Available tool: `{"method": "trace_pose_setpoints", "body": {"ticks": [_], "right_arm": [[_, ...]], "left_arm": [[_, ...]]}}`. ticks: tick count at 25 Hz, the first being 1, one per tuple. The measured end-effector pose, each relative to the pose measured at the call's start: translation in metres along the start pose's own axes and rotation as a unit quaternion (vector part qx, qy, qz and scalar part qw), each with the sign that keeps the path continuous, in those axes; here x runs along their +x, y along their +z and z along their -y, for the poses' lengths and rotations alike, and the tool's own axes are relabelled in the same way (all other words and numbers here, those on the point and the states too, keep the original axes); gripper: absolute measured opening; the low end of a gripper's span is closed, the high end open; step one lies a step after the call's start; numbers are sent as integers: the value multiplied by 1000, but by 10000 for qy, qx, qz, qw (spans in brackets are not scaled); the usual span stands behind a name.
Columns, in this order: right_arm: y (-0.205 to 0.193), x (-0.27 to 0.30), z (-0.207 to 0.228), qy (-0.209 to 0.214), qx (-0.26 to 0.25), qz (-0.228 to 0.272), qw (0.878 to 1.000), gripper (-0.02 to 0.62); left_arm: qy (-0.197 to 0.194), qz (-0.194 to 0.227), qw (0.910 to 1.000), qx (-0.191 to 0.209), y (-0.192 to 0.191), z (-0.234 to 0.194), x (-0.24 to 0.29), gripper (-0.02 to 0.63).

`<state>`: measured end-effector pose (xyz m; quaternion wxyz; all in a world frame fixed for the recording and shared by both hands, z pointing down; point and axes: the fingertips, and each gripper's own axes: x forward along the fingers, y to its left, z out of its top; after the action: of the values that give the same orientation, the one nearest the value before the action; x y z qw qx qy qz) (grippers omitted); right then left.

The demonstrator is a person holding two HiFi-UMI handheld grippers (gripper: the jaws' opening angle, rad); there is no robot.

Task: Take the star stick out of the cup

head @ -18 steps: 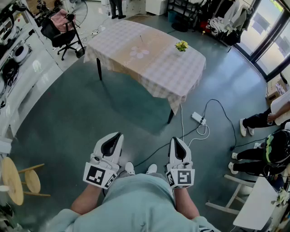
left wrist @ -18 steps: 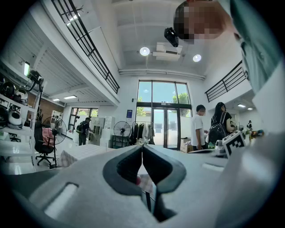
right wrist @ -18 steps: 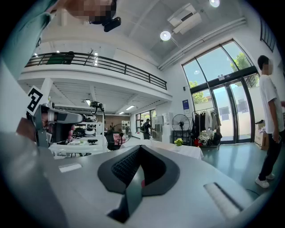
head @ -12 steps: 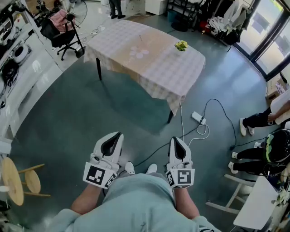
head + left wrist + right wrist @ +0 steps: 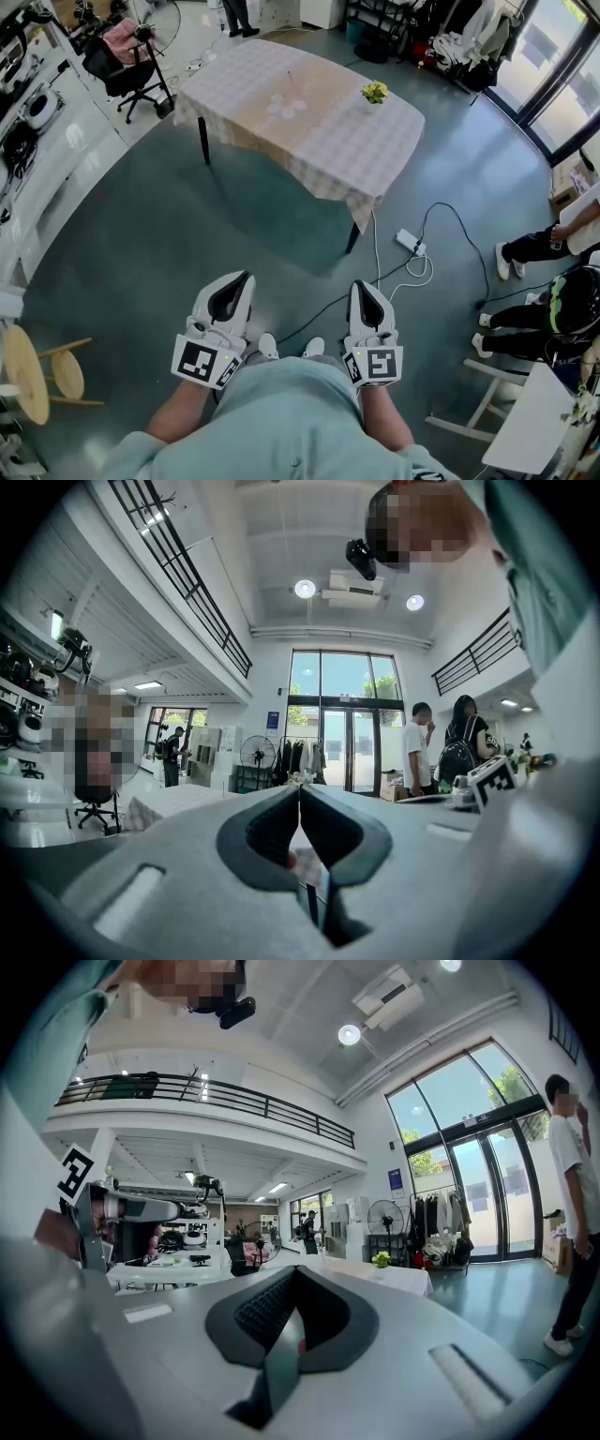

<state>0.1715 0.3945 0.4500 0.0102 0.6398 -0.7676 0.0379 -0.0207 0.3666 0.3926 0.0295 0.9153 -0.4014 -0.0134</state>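
Observation:
Far ahead stands a table (image 5: 356,141) under a checked cloth. A thin stick (image 5: 290,82) rises upright on it, beside a pale flower-shaped mat (image 5: 286,106); a cup is too small to make out. Both grippers are held close to my body, well short of the table. The left gripper (image 5: 242,278) has its jaws together with nothing between them, as the left gripper view (image 5: 300,788) also shows. My right gripper (image 5: 362,286) is shut and empty too, its tips meeting in the right gripper view (image 5: 296,1270).
A small yellow-green flower bunch (image 5: 375,93) sits on the table's far right. A power strip with cables (image 5: 410,245) lies on the floor by the table leg. Seated people (image 5: 548,248) are at the right, an office chair (image 5: 127,66) at the back left, wooden stools (image 5: 37,370) at the left.

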Motion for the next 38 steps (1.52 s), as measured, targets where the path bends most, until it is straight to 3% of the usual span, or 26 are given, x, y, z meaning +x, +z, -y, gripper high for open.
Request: {"method": "trace_pose_setpoints", "body": {"ticks": [10, 16, 38], "right_arm": [[6, 4, -1, 81, -15, 111, 9999, -3], [3, 5, 4, 59, -20, 68, 10000, 60], [4, 7, 23, 406, 7, 73, 9991, 106]], "left_arm": [[7, 2, 10000, 3, -2, -2, 3, 9], [43, -1, 10000, 16, -2, 2, 4, 9], [335, -30, 9994, 66, -2, 23, 11, 9]]}}
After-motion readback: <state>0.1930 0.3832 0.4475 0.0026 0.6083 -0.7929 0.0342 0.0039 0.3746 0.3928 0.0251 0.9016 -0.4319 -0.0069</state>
